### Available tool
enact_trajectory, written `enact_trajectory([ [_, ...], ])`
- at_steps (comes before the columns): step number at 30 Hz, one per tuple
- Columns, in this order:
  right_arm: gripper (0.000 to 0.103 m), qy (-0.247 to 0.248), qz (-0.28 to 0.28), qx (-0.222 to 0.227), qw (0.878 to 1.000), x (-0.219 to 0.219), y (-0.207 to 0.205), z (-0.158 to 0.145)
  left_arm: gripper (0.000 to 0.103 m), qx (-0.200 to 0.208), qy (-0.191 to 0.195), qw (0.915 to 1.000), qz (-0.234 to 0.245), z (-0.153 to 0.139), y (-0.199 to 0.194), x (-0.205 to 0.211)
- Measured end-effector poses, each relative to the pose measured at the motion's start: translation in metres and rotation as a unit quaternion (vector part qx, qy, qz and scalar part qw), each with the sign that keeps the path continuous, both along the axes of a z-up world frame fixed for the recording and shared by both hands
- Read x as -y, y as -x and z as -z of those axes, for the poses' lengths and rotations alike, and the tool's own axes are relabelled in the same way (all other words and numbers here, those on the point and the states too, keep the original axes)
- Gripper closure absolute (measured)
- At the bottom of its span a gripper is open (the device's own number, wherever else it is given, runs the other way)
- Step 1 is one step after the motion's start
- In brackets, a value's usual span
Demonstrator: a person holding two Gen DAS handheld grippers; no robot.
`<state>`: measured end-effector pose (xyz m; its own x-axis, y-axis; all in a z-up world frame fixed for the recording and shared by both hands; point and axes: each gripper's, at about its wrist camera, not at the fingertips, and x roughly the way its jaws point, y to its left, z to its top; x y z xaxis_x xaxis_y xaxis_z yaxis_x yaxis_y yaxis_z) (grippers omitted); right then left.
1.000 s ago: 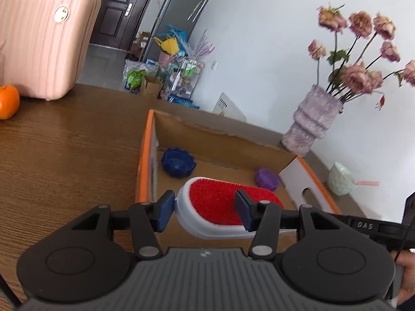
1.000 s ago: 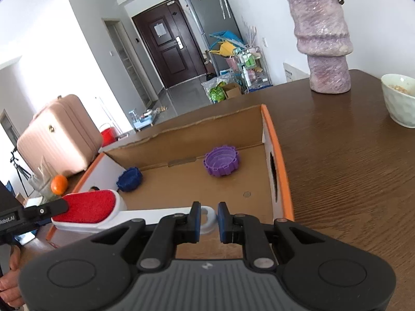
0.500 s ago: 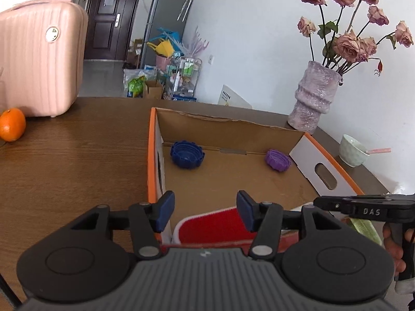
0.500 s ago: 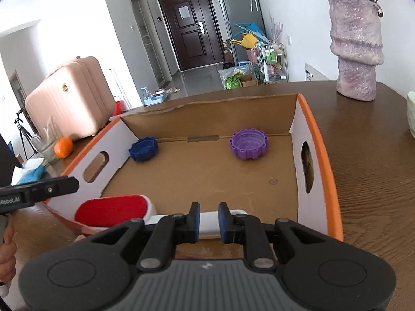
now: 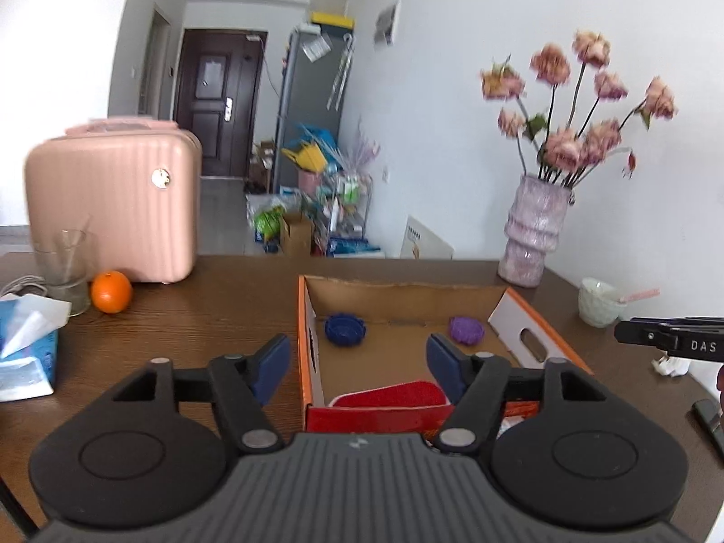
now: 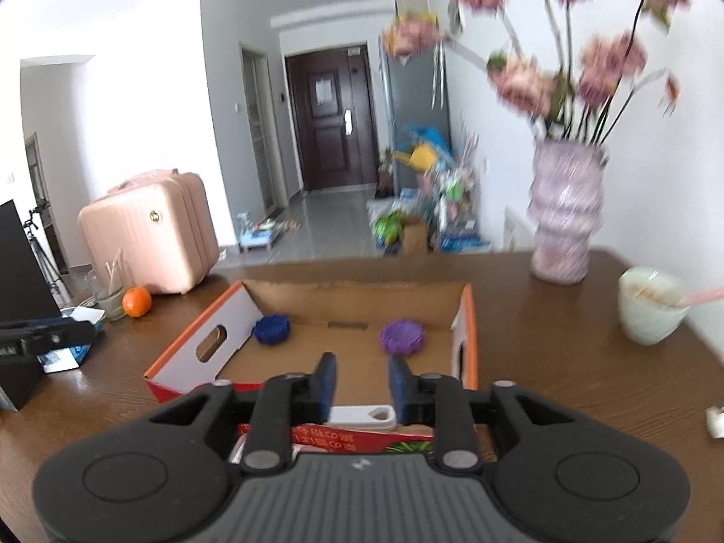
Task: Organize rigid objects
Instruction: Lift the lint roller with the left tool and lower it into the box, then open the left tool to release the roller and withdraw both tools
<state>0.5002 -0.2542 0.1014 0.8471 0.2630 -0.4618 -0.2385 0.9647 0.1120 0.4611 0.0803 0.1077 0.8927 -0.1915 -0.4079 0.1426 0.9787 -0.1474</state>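
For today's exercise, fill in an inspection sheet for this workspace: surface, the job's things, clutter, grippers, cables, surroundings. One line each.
Surface: dark wooden table.
Job's things: cardboard box holds a blue cap, a purple cap and a red-and-white brush with its white handle at the near wall.
Clutter: orange, glass, tissue pack, bowl, vase of flowers.
Grippers: left gripper open, right gripper open; both have just been opening, nothing pressed between the pads.
Cables: white cord by the glass.
Surroundings: pink suitcase, dark door, floor clutter.
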Motion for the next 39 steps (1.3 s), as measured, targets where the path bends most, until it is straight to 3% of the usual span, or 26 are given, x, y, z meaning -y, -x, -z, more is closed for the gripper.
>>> enact_trajectory([
  [2,0.049,0.008,0.007,0.024,1.0,0.001,0.02,-0.008,0.028,0.008,0.002,1.0,-0.003,-0.006,0.017,0.001],
  [8,0.019,0.019,0.029,0.074,0.997,0.005,0.068,-0.02,0.004,0.075,-0.022,0.9962,-0.038,-0.016,0.073,0.011],
  [13,0.017,0.026,0.03,0.098,0.994,0.006,0.104,-0.022,0.0,0.101,-0.033,0.9926,-0.06,-0.017,0.104,0.017],
  [29,0.016,0.015,0.032,0.114,0.993,0.015,0.164,-0.01,0.0,0.107,-0.047,0.9909,-0.065,-0.013,0.159,0.03],
  [39,0.015,0.03,0.001,0.114,0.993,0.014,0.212,0.013,0.0,0.113,-0.044,0.9915,-0.048,0.021,0.223,0.048],
])
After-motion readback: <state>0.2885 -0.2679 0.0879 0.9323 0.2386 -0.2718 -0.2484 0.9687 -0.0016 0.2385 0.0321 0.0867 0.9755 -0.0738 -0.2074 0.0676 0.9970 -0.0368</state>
